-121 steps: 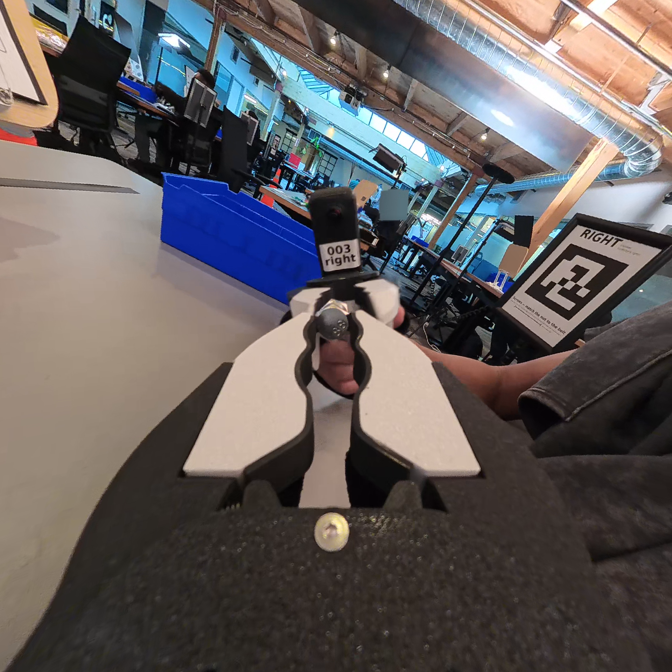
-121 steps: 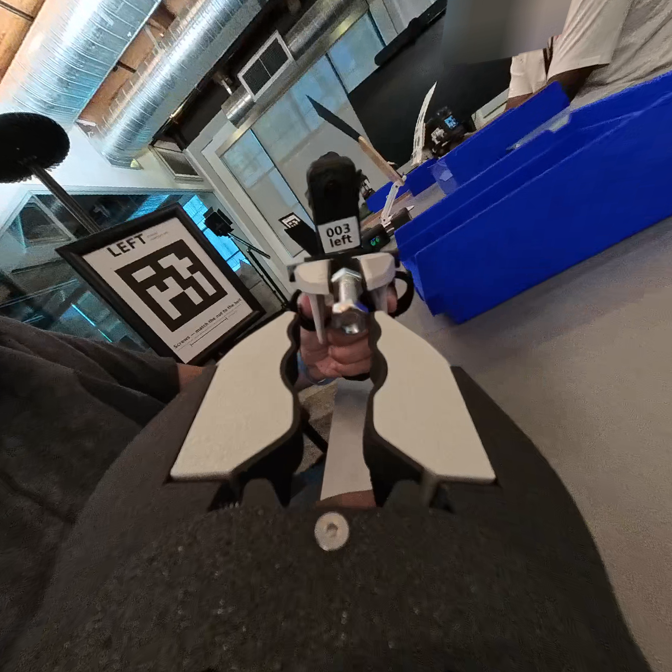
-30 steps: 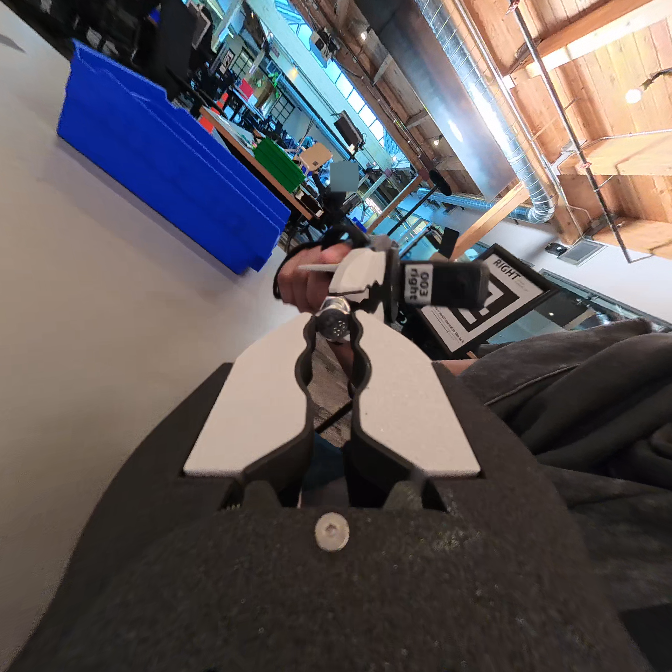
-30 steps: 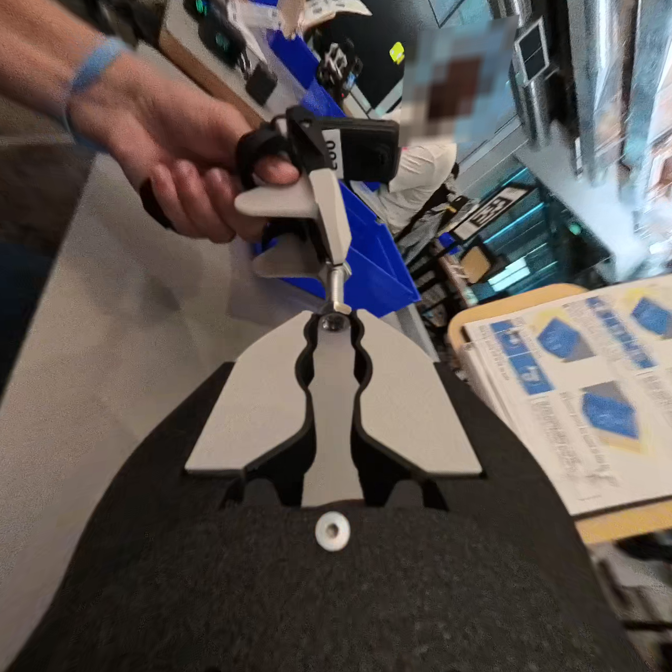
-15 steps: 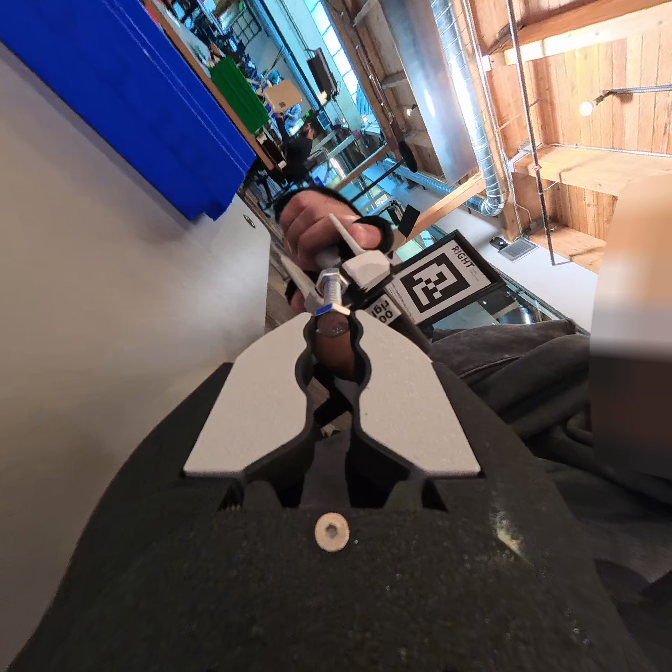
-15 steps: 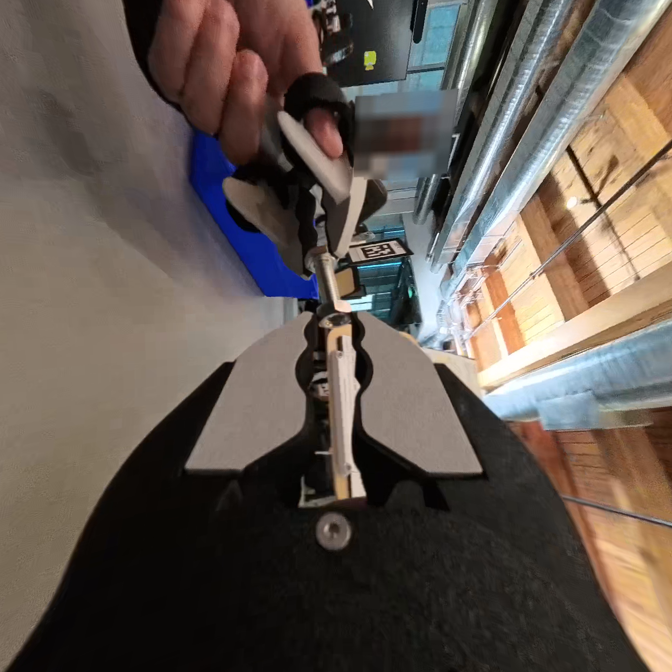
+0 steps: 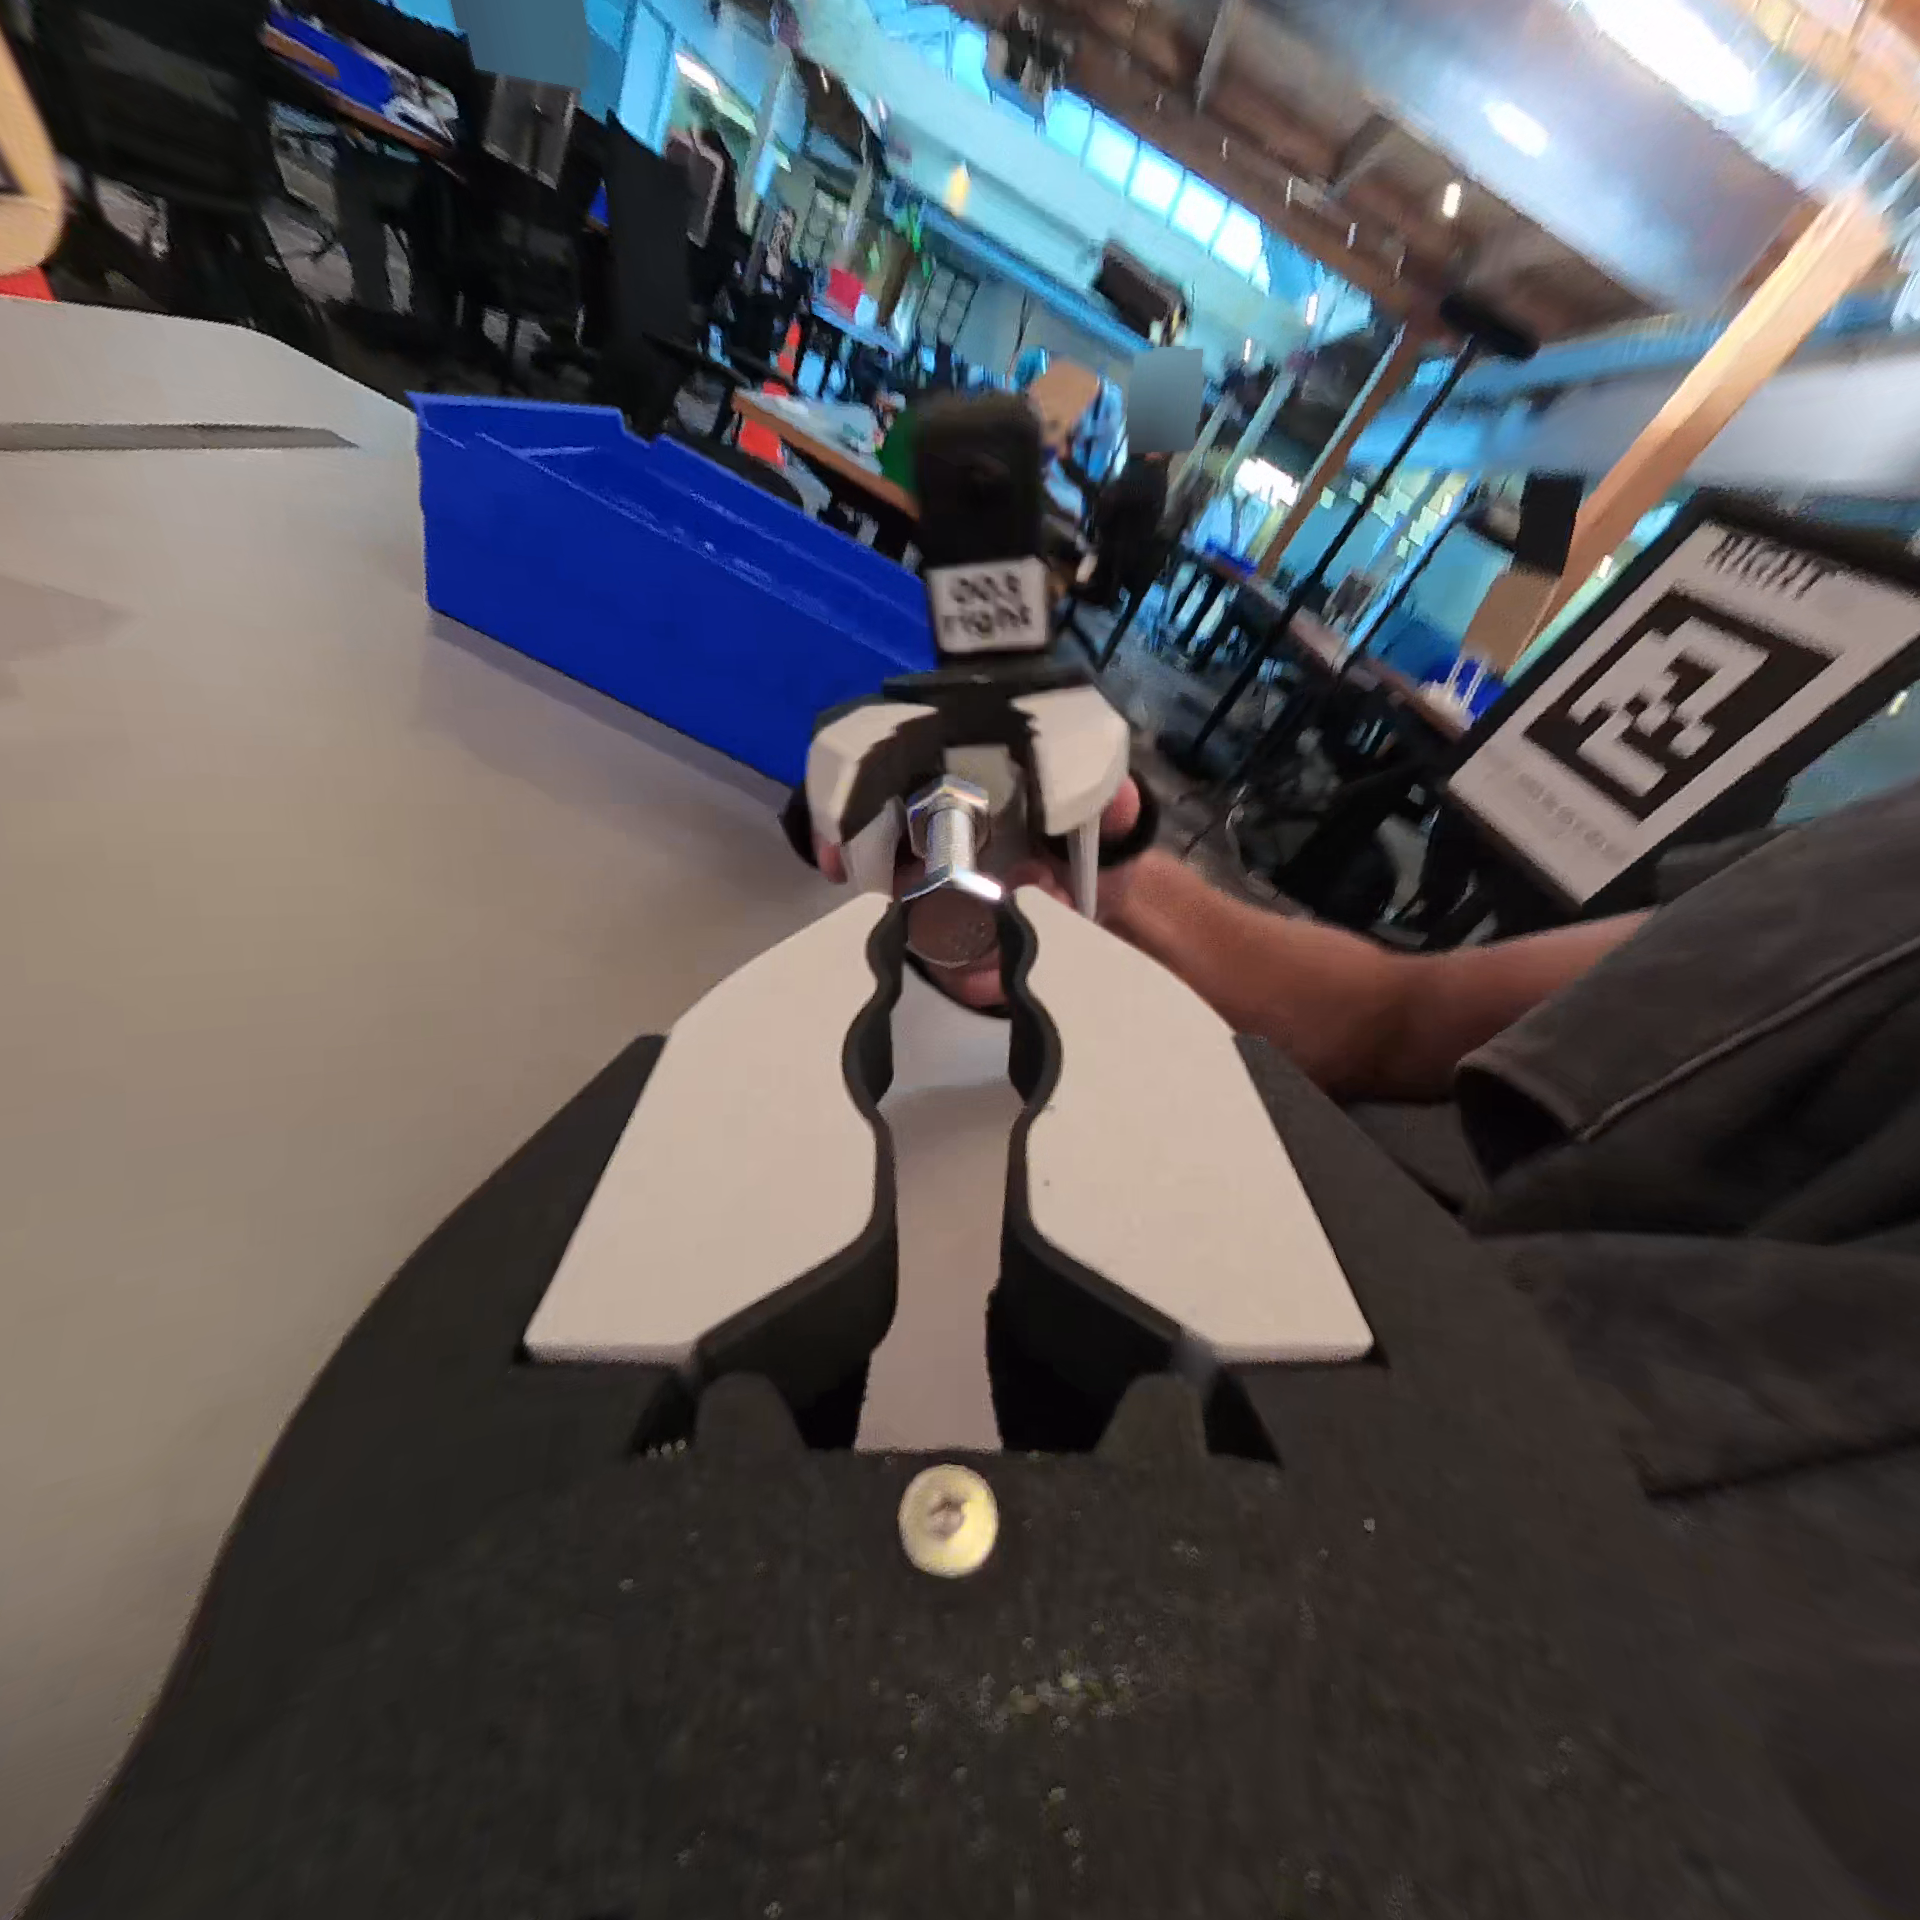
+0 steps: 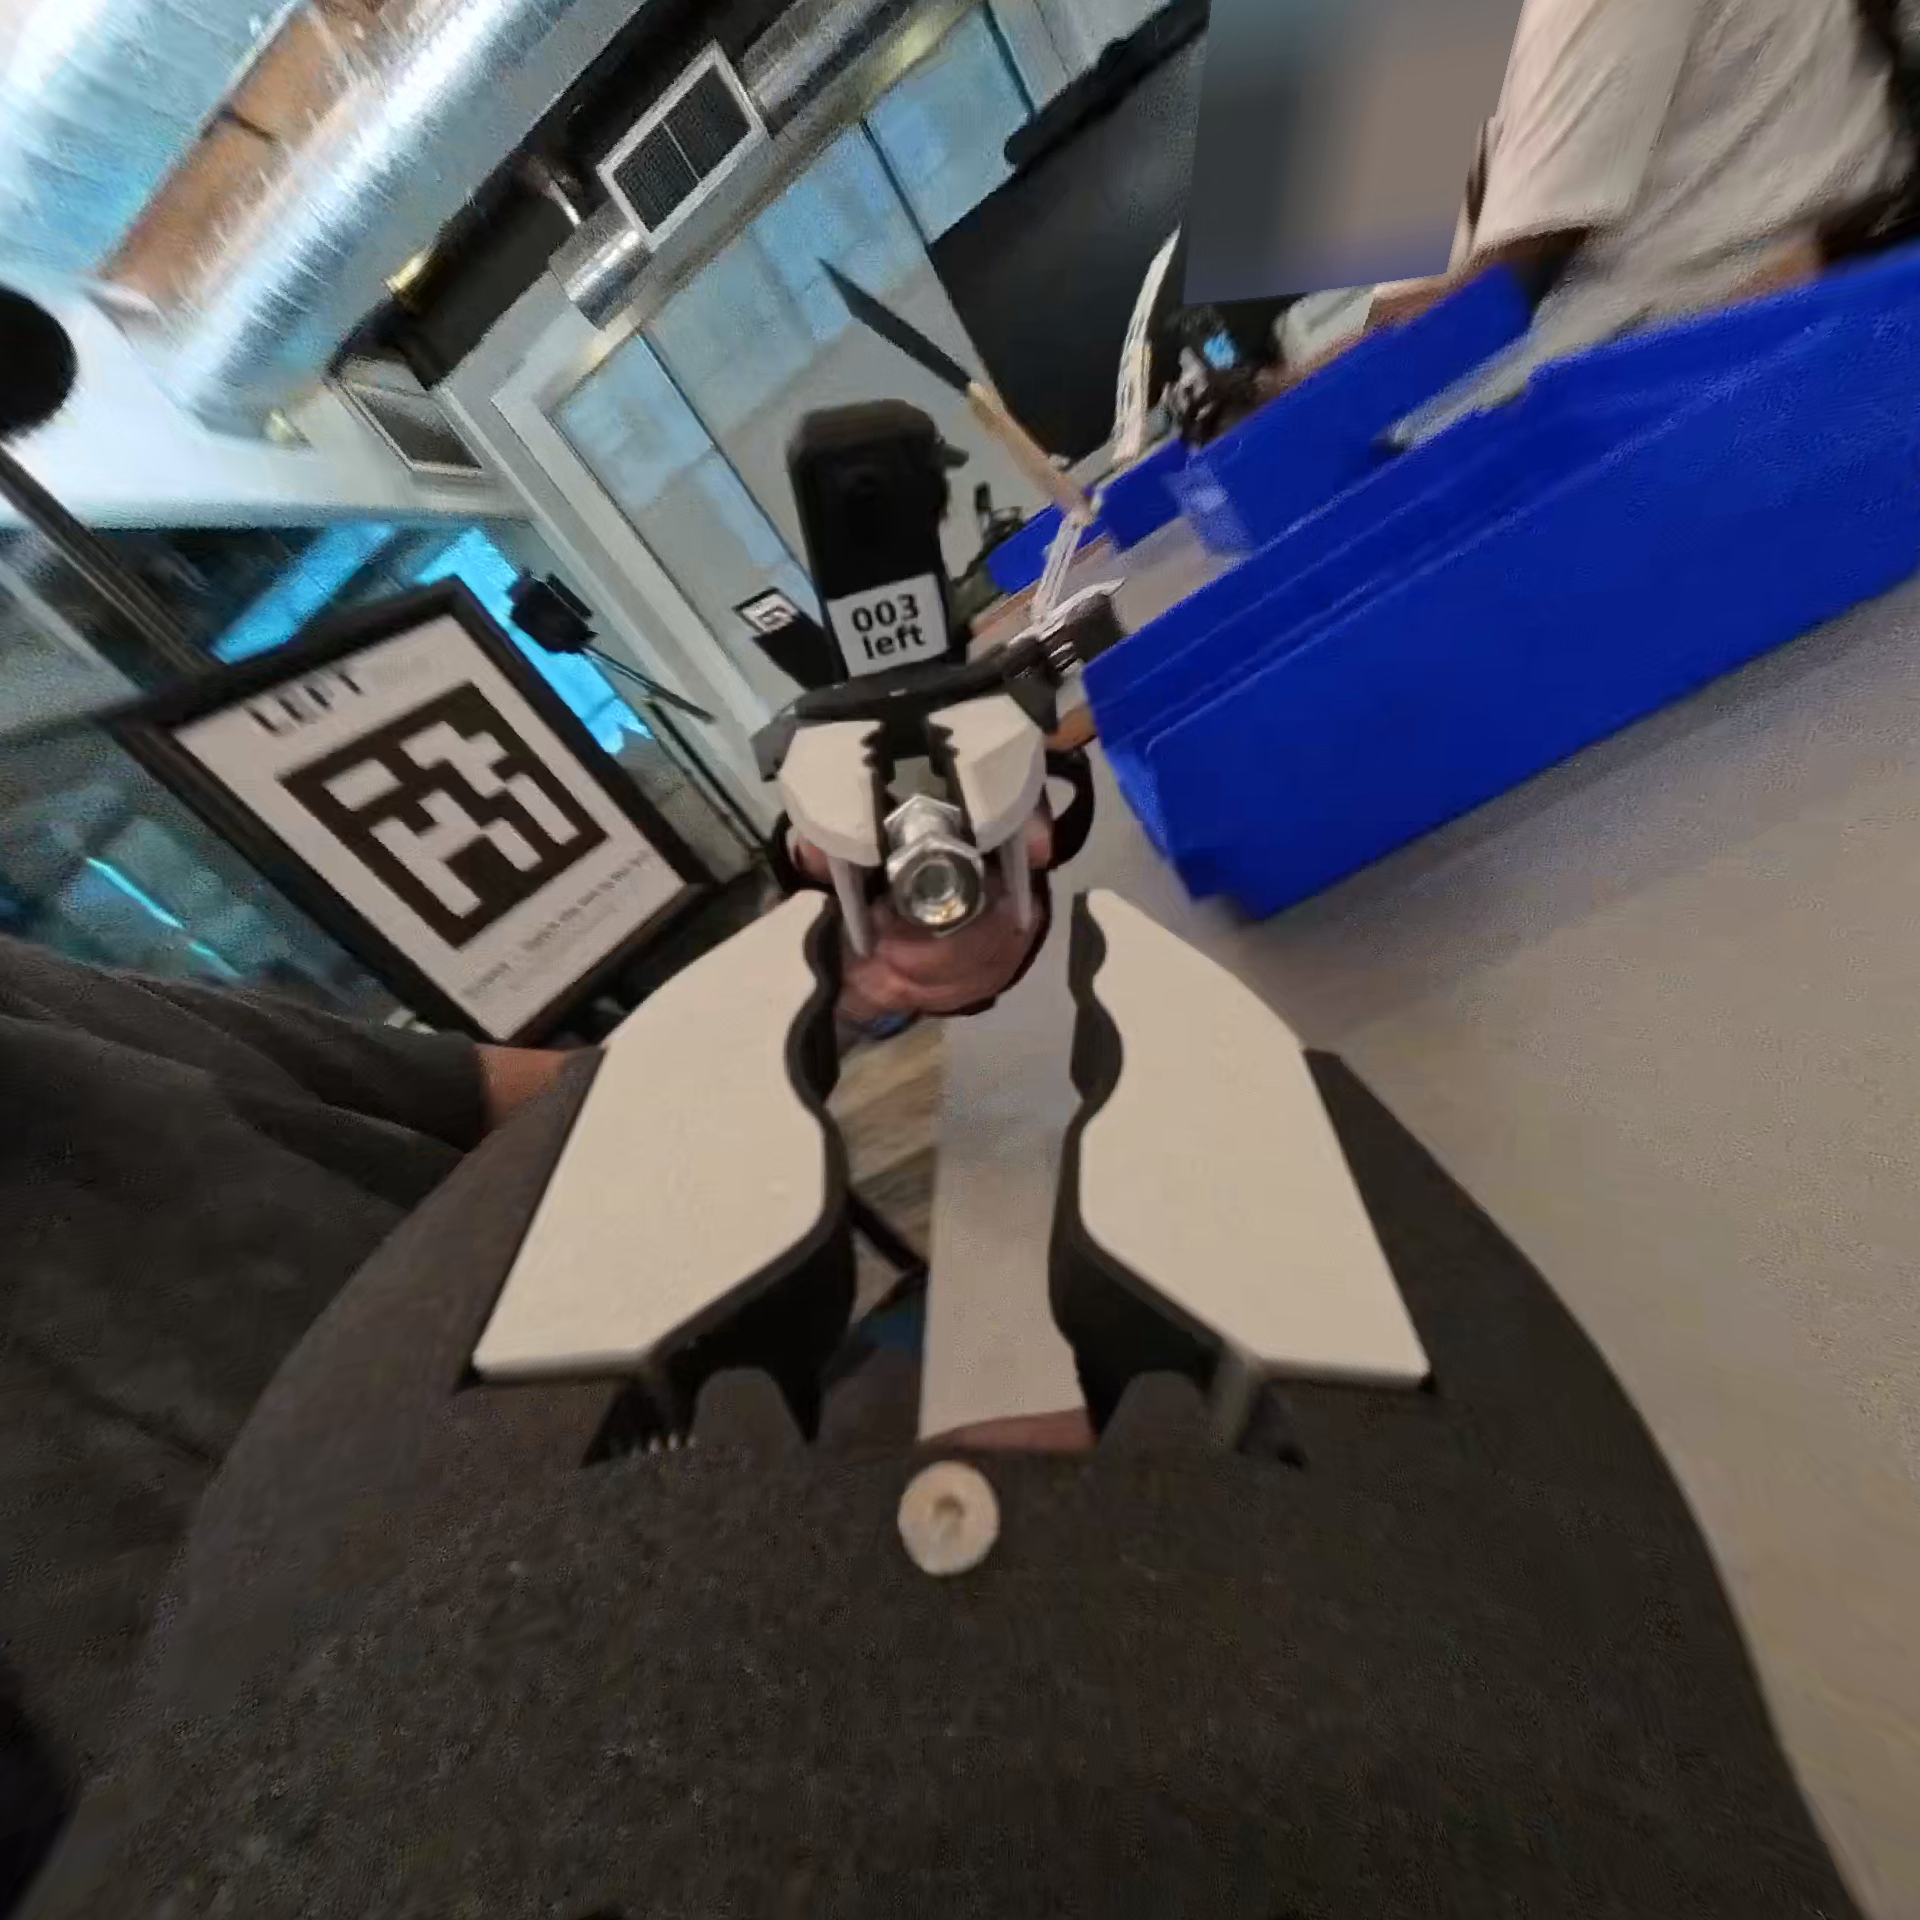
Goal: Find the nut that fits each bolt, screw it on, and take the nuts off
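My left gripper is shut on the hex head of a silver bolt and holds it above the grey table. The shaft points away from me toward my right gripper. A silver nut sits on the far part of the shaft. In the right wrist view my right gripper is open, its fingers spread wide on either side of the nut without touching it. The left gripper faces it, holding the bolt end-on.
Blue bins stand on the table behind the grippers, and also show in the right wrist view. A framed marker card stands at the right, another at the left. A person in a pale shirt is behind the bins. Both grippers' tips are close together, under 4 cm apart.
Both grippers have rolled back to level. My right gripper has let go of the nut and opened. The left gripper still holds the bolt head.
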Available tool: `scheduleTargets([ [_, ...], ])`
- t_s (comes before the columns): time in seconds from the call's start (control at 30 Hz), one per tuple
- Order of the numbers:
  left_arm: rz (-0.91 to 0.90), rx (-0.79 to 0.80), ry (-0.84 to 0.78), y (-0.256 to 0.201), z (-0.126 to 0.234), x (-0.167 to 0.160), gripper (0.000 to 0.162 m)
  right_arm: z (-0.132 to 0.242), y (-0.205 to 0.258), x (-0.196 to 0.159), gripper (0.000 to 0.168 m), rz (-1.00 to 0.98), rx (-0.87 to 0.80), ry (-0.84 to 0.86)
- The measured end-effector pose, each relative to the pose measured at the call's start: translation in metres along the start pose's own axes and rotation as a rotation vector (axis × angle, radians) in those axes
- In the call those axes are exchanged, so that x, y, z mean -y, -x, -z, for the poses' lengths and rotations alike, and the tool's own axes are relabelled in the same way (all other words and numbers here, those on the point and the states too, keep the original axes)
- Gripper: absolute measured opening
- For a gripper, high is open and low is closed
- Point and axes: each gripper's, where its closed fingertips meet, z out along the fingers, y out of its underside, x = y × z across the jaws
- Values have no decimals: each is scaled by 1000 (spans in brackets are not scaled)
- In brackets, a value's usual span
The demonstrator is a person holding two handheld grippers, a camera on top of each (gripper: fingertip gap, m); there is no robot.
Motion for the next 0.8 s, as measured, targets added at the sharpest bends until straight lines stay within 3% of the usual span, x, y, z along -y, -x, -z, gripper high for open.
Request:
scheduleTargets([
  [0.07,-68,16,22,2,-3,9,17,2,1,6,47,-176,89,22],
  [0.17,-126,3,23,7,-10,37,17,16,-1,41,40,-221,137,-55],
  [0.37,-137,-7,-21,55,-35,111,17,32,-36,125,31,-14,96,-37],
  [0.47,-132,-3,-47,82,-46,130,17,32,-62,158,31,92,38,-21],
  [0.7,-115,-1,-51,123,-63,130,17,35,-100,154,32,91,48,-5],
  [0.8,-99,-13,-42,130,-67,124,17,37,-109,149,18,88,38,24],
])
